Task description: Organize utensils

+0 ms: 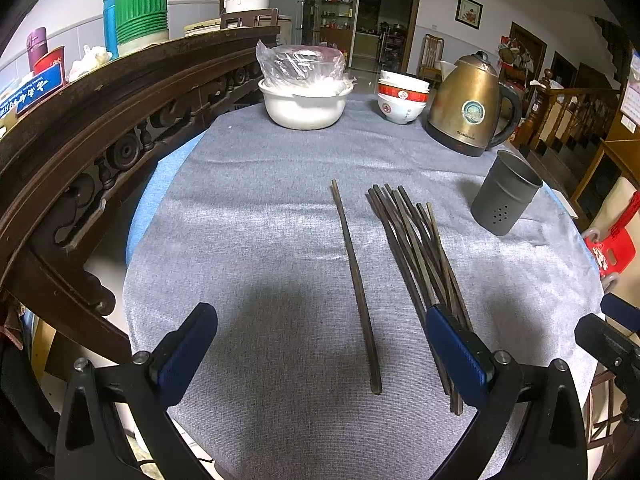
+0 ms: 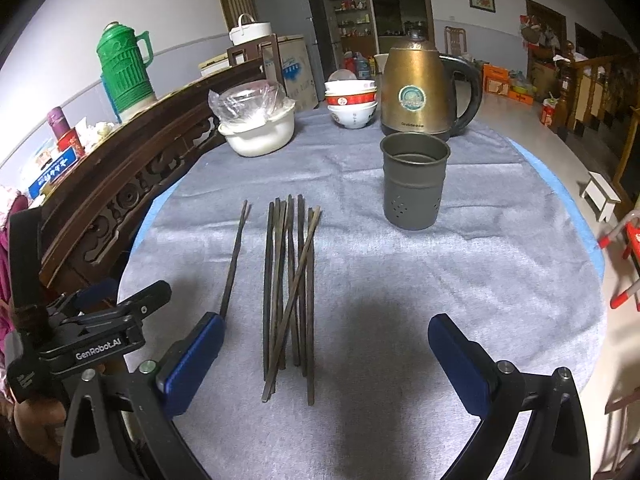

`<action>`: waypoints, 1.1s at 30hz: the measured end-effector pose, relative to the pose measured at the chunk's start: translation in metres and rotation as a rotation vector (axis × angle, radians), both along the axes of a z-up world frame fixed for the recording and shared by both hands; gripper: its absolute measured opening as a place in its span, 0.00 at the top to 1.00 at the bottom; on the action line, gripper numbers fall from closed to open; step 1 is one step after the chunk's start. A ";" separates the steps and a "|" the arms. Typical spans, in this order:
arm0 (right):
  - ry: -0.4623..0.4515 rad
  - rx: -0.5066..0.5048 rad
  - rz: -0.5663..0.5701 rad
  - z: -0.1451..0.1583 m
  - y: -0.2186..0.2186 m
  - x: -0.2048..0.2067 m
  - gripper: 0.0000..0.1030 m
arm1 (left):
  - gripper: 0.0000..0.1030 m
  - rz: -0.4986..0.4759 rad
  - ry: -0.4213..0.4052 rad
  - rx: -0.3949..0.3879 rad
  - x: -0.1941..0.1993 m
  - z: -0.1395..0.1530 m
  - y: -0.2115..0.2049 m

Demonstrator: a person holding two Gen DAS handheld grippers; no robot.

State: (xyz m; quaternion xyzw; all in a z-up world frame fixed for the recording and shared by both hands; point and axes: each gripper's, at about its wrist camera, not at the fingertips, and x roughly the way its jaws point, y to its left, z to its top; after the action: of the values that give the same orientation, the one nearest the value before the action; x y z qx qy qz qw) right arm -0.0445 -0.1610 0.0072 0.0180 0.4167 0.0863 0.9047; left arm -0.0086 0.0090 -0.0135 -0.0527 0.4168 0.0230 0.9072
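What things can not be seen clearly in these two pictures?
- Left wrist view: near ends of the chopstick bundle, hidden behind the left gripper finger.
- Both views: inside bottom of the grey holder, hidden by its wall.
- Bowl contents: blurred by plastic wrap.

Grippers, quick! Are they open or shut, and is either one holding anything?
Left gripper: open, holding nothing.
Right gripper: open, holding nothing.
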 end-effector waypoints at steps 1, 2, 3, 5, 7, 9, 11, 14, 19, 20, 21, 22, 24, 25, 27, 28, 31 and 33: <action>-0.005 -0.006 0.004 0.001 0.001 -0.001 0.00 | 0.00 0.000 -0.001 0.003 0.000 0.000 0.000; -0.008 -0.010 0.007 0.001 0.002 -0.001 0.00 | 0.00 -0.001 -0.001 0.005 0.000 0.000 0.000; -0.013 -0.019 0.009 0.002 0.003 -0.001 0.00 | 0.00 -0.001 0.000 0.007 0.000 0.000 0.000; -0.019 -0.033 0.012 0.003 0.004 -0.001 0.00 | 0.00 0.000 0.000 0.006 0.000 0.000 0.000; -0.016 -0.028 0.017 0.003 0.004 0.000 0.00 | 0.00 0.001 0.000 0.005 0.000 0.000 0.001; -0.015 -0.028 0.018 0.003 0.004 0.000 0.00 | 0.00 0.001 0.000 0.006 0.000 0.000 0.001; -0.014 -0.028 0.019 0.003 0.004 0.000 0.00 | 0.00 0.001 0.001 0.006 0.000 0.000 0.001; -0.013 -0.030 0.020 0.003 0.004 0.000 0.00 | 0.00 0.003 0.001 0.005 0.000 0.000 0.002; -0.018 -0.034 0.021 0.004 0.006 0.000 0.00 | 0.00 0.005 0.002 0.006 0.000 0.000 0.003; -0.019 -0.036 0.021 0.005 0.006 0.000 0.00 | 0.00 0.006 0.001 0.006 0.000 0.000 0.003; -0.019 -0.036 0.022 0.005 0.006 0.000 0.00 | 0.00 0.008 0.001 0.007 0.000 0.000 0.003; -0.018 -0.035 0.022 0.005 0.006 0.000 0.00 | 0.00 0.008 0.002 0.006 0.000 0.000 0.003; -0.016 -0.036 0.022 0.005 0.007 0.000 0.00 | 0.00 0.009 0.002 0.006 0.000 0.000 0.004; -0.015 -0.036 0.022 0.004 0.007 0.000 0.00 | 0.00 0.010 0.003 0.007 0.000 0.000 0.005; -0.009 -0.034 0.023 0.003 0.006 0.000 0.00 | 0.00 0.010 0.004 0.009 0.000 -0.001 0.005; -0.007 -0.032 0.024 0.003 0.006 0.000 0.00 | 0.00 0.010 0.005 0.009 0.000 -0.001 0.005; 0.000 -0.028 0.028 0.002 0.006 0.001 0.00 | 0.00 0.013 0.009 0.010 0.001 -0.002 0.005; 0.005 -0.024 0.027 0.000 0.006 0.001 0.00 | 0.00 0.015 0.012 0.011 0.001 -0.003 0.005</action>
State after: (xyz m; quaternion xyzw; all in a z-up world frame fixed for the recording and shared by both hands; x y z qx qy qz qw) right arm -0.0432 -0.1553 0.0075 0.0016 0.4202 0.0936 0.9026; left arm -0.0074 0.0142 -0.0166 -0.0508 0.4215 0.0322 0.9048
